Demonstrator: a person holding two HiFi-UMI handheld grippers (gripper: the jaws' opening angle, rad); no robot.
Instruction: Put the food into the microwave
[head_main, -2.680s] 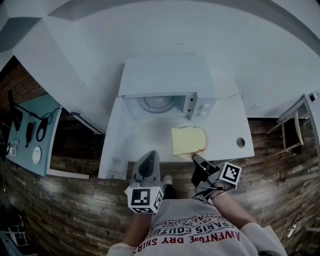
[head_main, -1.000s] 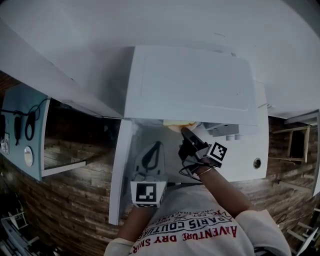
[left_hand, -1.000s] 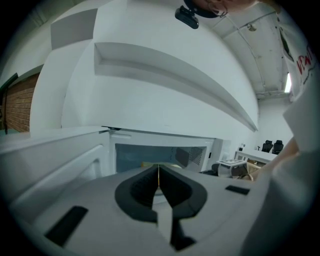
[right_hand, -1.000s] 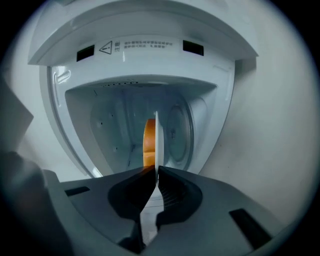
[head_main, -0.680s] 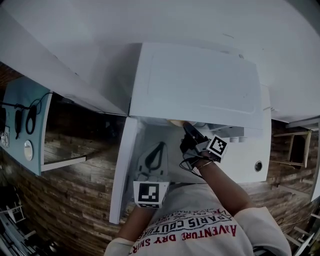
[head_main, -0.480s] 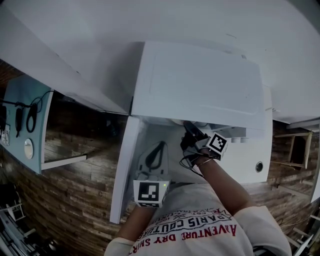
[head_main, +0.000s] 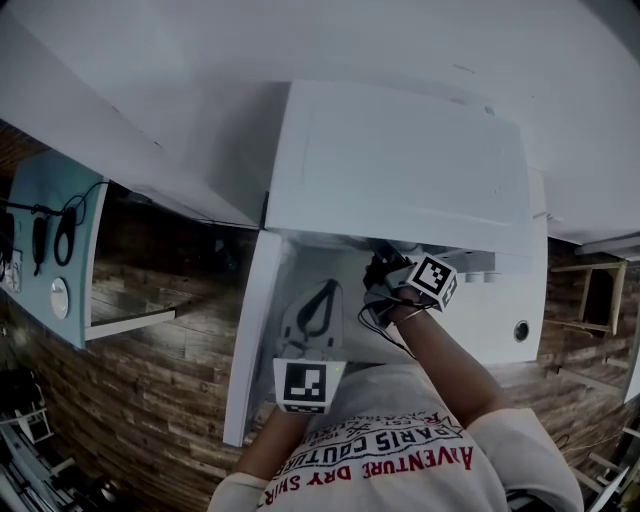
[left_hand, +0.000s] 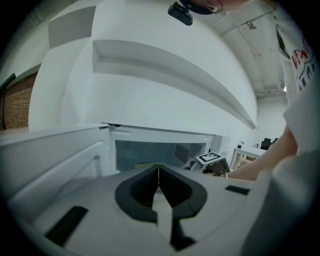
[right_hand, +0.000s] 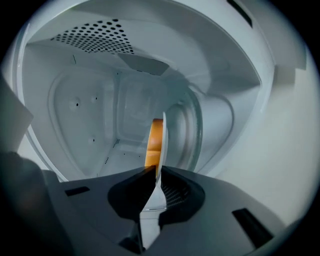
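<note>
The white microwave (head_main: 400, 160) stands with its door (head_main: 255, 330) swung open to the left. My right gripper (head_main: 380, 264) reaches under the top edge into the cavity; its marker cube (head_main: 432, 280) stays outside. In the right gripper view the right gripper (right_hand: 155, 172) is shut on a slice of bread (right_hand: 156, 142), seen edge-on with an orange crust, close beside the glass turntable (right_hand: 200, 130). My left gripper (head_main: 322, 292) hovers in front of the opening, shut and holding nothing. The left gripper (left_hand: 159, 175) looks into the cavity (left_hand: 150, 152).
The microwave sits on a white table (head_main: 505, 300) with a round hole (head_main: 521, 330) at its right. A teal board (head_main: 50, 260) with tools lies left on the wooden floor. A chair (head_main: 600, 290) stands at the far right.
The right gripper has carried the bread slice from the table into the microwave cavity, going deeper and rolling a little. The left gripper has stayed in place.
</note>
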